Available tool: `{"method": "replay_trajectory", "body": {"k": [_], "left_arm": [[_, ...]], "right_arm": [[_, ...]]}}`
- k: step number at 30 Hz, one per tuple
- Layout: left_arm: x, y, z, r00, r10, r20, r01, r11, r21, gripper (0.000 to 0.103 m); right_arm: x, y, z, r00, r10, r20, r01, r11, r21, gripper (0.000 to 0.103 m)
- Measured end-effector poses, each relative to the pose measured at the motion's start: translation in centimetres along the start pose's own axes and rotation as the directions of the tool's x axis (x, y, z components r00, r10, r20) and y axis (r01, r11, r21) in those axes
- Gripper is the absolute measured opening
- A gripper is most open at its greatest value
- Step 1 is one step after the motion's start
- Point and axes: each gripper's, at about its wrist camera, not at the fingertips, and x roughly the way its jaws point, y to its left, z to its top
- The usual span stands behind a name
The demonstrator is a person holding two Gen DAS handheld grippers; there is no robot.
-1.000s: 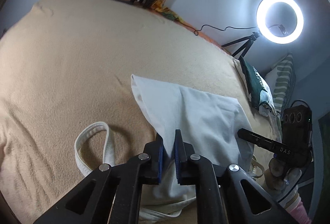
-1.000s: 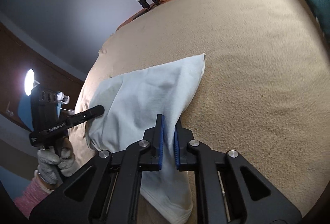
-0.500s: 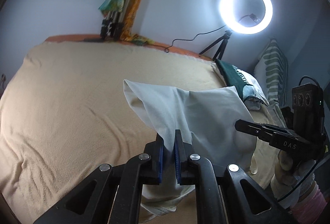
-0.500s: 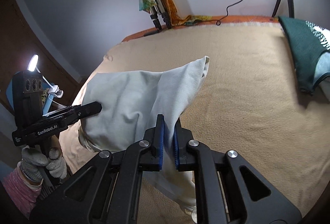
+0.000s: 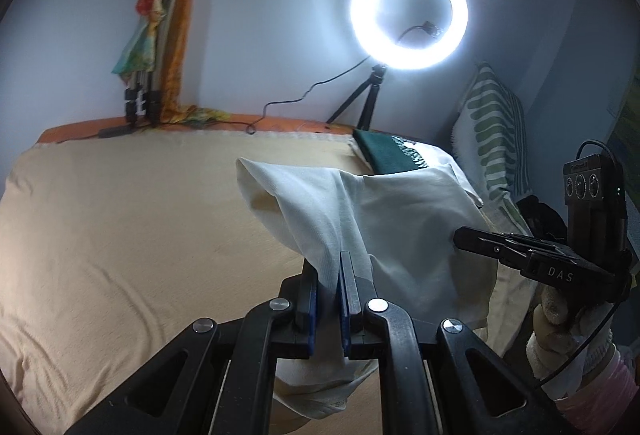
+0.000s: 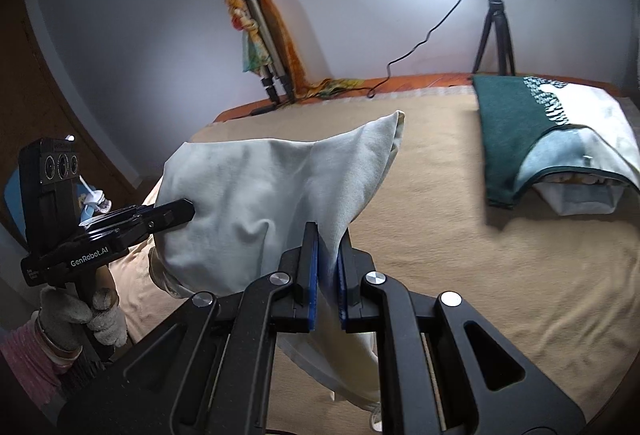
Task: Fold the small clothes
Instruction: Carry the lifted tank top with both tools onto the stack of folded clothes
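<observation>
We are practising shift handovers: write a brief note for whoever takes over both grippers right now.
Left gripper: shut on the white garment.
Right gripper: shut on the same garment, at another edge.
The garment hangs between them above the beige blanket, its lower part trailing down.
A folded pile lies at the far right of the bed.
Done: garment picked up.
Left: lay it flat, fold it, probably add it to the pile.

Left gripper (image 5: 329,277) and right gripper (image 6: 328,249) both clamped, held raised.
</observation>
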Motion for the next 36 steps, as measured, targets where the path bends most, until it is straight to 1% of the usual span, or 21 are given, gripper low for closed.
{"method": "replay_trajectory", "body": {"k": [7, 16, 24, 30, 33, 36], "left_arm": [[4.5, -4.3, 2.1, 0.998, -0.057, -0.016, 0.058, 0.997, 0.046, 0.006], [11.0, -9.5, 5.7, 0.993, -0.112, -0.022, 0.113, 0.990, 0.087, 0.006], [17.6, -12.8, 9.2, 0.989, -0.144, -0.014, 0.145, 0.985, 0.093, 0.006], [22.0, -14.1, 11.4, 0.989, -0.151, -0.007, 0.151, 0.985, 0.089, 0.006], [24.1, -14.5, 12.4, 0.987, -0.161, -0.015, 0.161, 0.985, 0.064, 0.006], [25.8, -14.8, 13.2, 0.991, -0.137, -0.001, 0.137, 0.989, 0.062, 0.006]], "right_arm": [[-2.4, -5.5, 0.5, 0.998, -0.056, 0.037, 0.054, 0.997, 0.055, 0.009], [-5.0, -11.3, 2.5, 0.984, -0.159, 0.077, 0.155, 0.986, 0.058, 0.009], [-5.8, -18.2, 6.4, 0.959, -0.266, 0.096, 0.260, 0.963, 0.077, 0.009], [-4.9, -23.0, 9.0, 0.938, -0.334, 0.096, 0.326, 0.941, 0.088, 0.009], [-4.5, -24.9, 10.1, 0.928, -0.359, 0.102, 0.350, 0.932, 0.094, 0.009], [-3.5, -26.6, 11.3, 0.917, -0.384, 0.106, 0.373, 0.921, 0.110, 0.009]]}}
